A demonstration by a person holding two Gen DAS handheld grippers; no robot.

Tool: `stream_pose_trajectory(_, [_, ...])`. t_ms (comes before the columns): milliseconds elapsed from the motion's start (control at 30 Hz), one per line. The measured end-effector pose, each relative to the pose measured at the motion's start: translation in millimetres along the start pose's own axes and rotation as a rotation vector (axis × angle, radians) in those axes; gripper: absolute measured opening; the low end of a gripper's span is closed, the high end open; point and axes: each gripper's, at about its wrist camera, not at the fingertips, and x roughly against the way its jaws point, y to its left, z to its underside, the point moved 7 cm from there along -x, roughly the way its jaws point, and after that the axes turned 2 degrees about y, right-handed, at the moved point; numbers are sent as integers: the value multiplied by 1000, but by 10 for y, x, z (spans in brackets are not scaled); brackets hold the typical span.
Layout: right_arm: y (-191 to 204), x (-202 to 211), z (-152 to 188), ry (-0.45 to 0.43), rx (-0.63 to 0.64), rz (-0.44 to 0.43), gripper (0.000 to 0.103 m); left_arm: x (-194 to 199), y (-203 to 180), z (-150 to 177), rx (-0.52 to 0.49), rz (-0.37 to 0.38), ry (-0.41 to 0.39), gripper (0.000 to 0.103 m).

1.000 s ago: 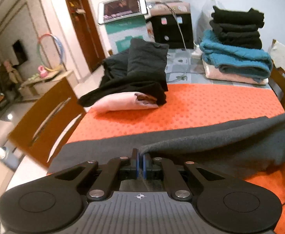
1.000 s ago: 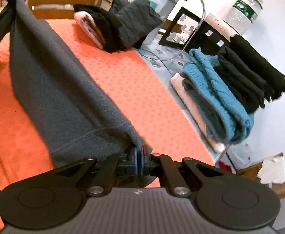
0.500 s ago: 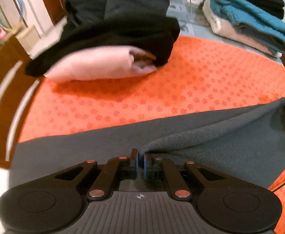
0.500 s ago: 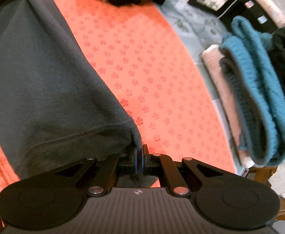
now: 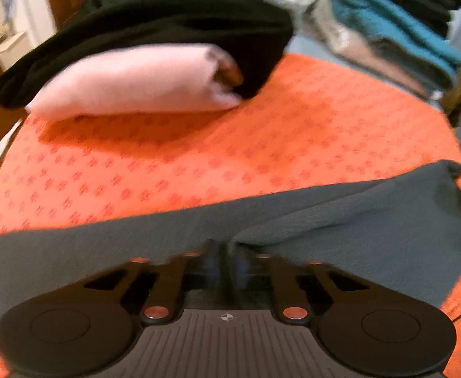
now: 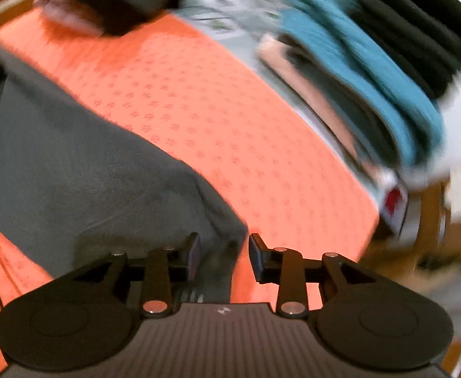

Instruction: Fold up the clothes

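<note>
Grey fleece, a single garment (image 5: 340, 233), lies flat across the near part of the orange cloth (image 5: 230, 157), its far edge running from the left side to a raised corner at the right. The top layer is doubled over the lower one, with a fold ridge leading into the left gripper (image 5: 224, 264). That gripper's jaws stand almost together, pinched on the fabric edge. From the right wrist, the same garment (image 6: 72, 163) spreads to the left, and its near corner sits between the fingers of the right gripper (image 6: 224, 258), whose jaws stand apart with a clear gap on either side of the cloth; contact cannot be told.

The orange cloth carries a small repeated print and covers the table. At far left on it, a pink folded item (image 5: 129, 82) lies under black clothing (image 5: 167, 22). At far right, off the orange cloth, a stack holds a pale piece, a teal knit (image 6: 372, 63) and dark items above. Both views are motion-blurred; the room behind is indistinct.
</note>
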Motion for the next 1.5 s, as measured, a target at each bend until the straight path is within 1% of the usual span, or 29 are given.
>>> stream_pose_trajectory(100, [-94, 154, 257, 10, -153, -2, 41, 92, -84, -85, -8, -4, -33, 6])
stream_pose_trajectory(200, [-157, 200, 498, 10, -321, -18, 41, 118, -118, -213, -9, -3, -43, 6])
stream_pose_trajectory(267, [-197, 208, 648, 6, -438, -33, 43, 0, -96, -263, -20, -28, -16, 6])
stream_pose_trajectory(367, [-260, 214, 868, 1, -615, -58, 44, -248, -23, -244, -4, -51, 37, 6])
stream_pose_trajectory(433, [-315, 188, 974, -17, -755, -94, 45, -296, -33, -237, -11, -55, 31, 6])
stream_pose_trajectory(533, [-371, 192, 1052, -84, -931, -180, 49, -312, -85, -201, -53, -78, 15, 7])
stream_pose_trajectory(633, [-379, 195, 1033, -132, -1004, -242, 49, -315, -102, -175, -72, -92, 1, 7])
stream_pose_trajectory(733, [-409, 151, 842, -149, -969, -249, 49, -323, -117, -176, -70, -102, 0, 8])
stream_pose_trajectory(867, [-409, 61, 509, -134, -867, -249, 50, -312, -96, -189, -48, -97, 5, 9])
stream_pose_trajectory(967, [-265, 62, 262, -138, -768, -266, 51, -293, -63, -187, -14, -75, 5, 11])
stream_pose_trajectory(1033, [-104, 93, 133, -138, -699, -288, 52, -244, -45, -177, 8, -56, -2, 20])
stream_pose_trajectory(1067, [-12, 106, 79, -136, -666, -302, 52, -195, -41, -170, 20, -40, -13, 36])
stream_pose_trajectory(1100, [70, 113, 45, -131, -637, -311, 52, -132, -37, -164, 34, -29, -27, 56])
stream_pose_trajectory(1133, [151, 121, 11, -127, -608, -321, 52, -67, -34, -159, 47, -19, -42, 63])
stream_pose_trajectory(1233, [369, 148, -46, -112, -534, -349, 52, 179, -63, -120, 67, 3, -96, 72])
stream_pose_trajectory(1267, [435, 162, -53, -109, -511, -358, 53, 257, -81, -93, 68, 3, -108, 78])
stream_pose_trajectory(1400, [642, 230, -68, -106, -426, -391, 53, 552, -169, 50, 72, -10, -142, 83])
stream_pose_trajectory(1500, [716, 285, -59, -111, -375, -408, 54, 732, -242, 205, 89, -26, -153, 84])
